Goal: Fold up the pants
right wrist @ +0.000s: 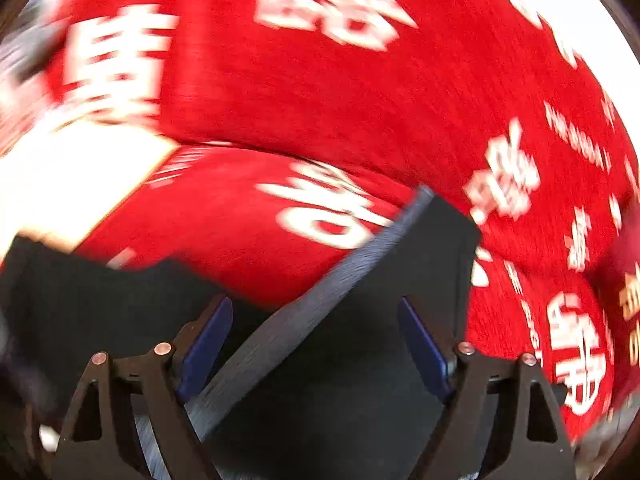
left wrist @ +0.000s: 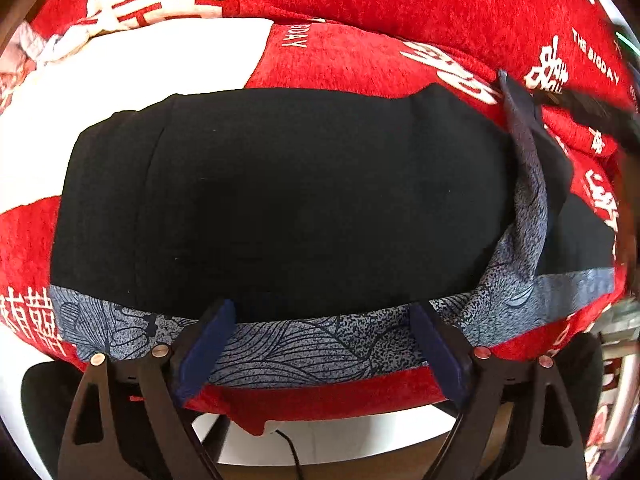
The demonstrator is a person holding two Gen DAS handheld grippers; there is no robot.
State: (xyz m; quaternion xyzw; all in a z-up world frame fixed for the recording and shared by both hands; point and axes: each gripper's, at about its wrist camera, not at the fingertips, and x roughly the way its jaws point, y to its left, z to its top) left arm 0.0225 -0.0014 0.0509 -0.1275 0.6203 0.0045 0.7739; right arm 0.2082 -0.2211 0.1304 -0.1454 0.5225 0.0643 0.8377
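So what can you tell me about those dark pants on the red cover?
The pants are black, soft-looking cloth with a grey-blue leaf-patterned lining showing along the near edge and at a turned-up flap on the right. They lie folded into a wide, fairly flat block on the red cover with white lettering. The left gripper sits open at their near edge, and the right gripper is open over the flap; neither pinches the cloth.

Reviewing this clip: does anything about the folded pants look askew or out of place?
Yes. The pants lie mostly flat and folded on the red blanket, but at their right end a grey patterned flap stands up and twists instead of lying flat. Both grippers, left and right, are open and hold nothing.
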